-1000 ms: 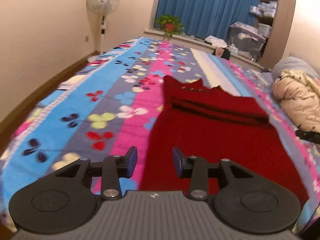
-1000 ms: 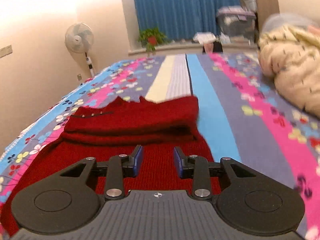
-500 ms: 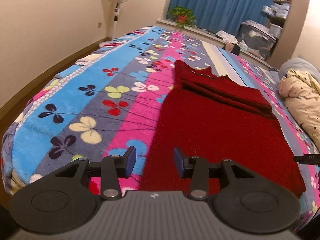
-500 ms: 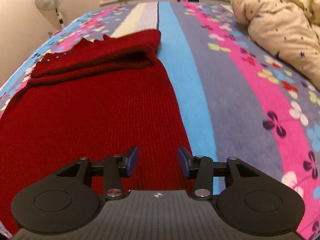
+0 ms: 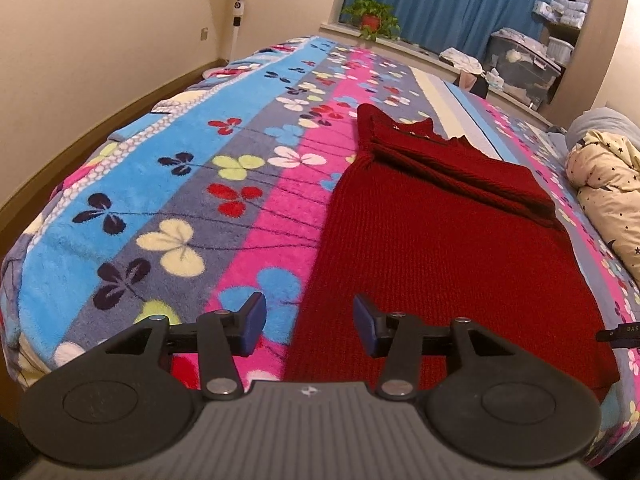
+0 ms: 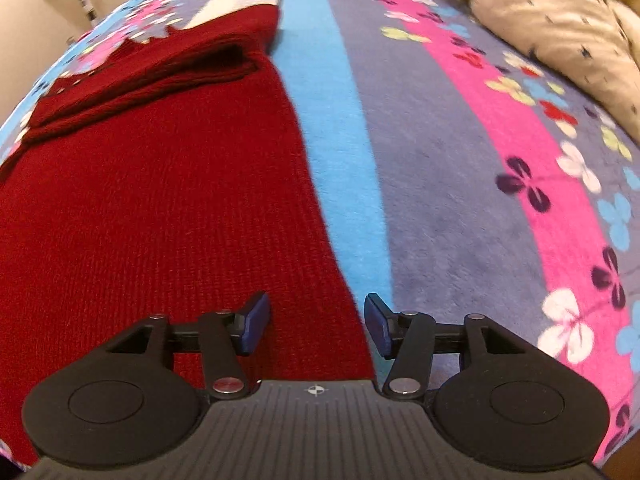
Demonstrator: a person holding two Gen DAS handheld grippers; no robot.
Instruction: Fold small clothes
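Red knitted sweater (image 5: 440, 248) spread flat on the flower-patterned blanket (image 5: 168, 184) of the bed, far end already doubled over into a thick band with the zigzag neckline on top, near hem toward both cameras. Left hand-held gripper (image 5: 308, 326) poised over the sweater's near left corner, jaws opening, moderately wide, the garment's side edge running between them in view but nothing pinched. Right hand-held gripper (image 6: 316, 326) tilted steeply over the near right corner, jaws likewise opening, the right edge of the knit (image 6: 160, 208) lying between the pads, no contact visible. Soft, limp, fairly thick rib knit by the look of it: light, stretchy, likely to sag and drag on the fuzzy blanket instead of sliding. Best taken at the two near hem corners, pinching all layers well in from the edge, then lifted evenly.
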